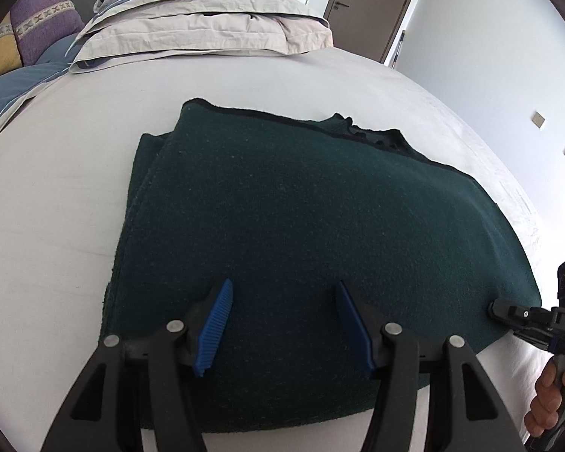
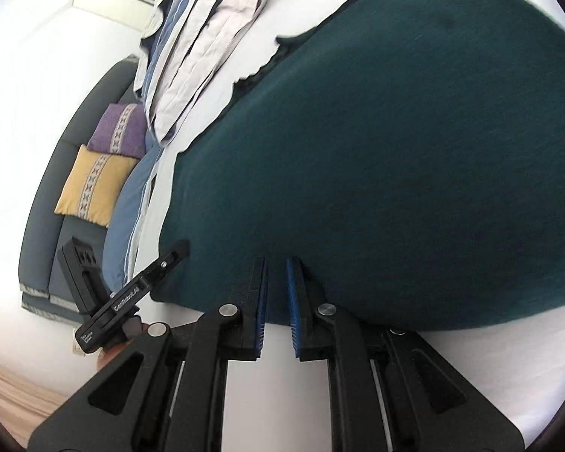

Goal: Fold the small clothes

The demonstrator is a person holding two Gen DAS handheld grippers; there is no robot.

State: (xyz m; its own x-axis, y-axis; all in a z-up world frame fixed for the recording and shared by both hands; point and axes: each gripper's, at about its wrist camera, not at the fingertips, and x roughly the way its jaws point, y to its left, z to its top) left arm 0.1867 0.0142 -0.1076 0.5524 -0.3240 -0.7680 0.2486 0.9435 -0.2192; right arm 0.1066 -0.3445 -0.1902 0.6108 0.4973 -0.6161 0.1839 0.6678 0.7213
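A dark green fleece garment (image 1: 301,226) lies folded on the white bed sheet (image 1: 56,196); it also fills the right wrist view (image 2: 395,158). My left gripper (image 1: 284,293) is open, its blue pads spread just above the garment's near edge, holding nothing. It shows in the right wrist view (image 2: 177,250) at the garment's left edge. My right gripper (image 2: 277,267) has its jaws nearly closed with a narrow gap, its tips at the garment's near edge. Whether cloth sits between them is unclear. It appears in the left wrist view (image 1: 495,307) at the garment's right corner.
Stacked pillows and folded bedding (image 1: 203,19) lie at the head of the bed. A purple cushion (image 1: 45,19) and a yellow cushion (image 2: 94,184) rest on a grey sofa. A brown door (image 1: 373,3) and a white wall stand beyond the bed.
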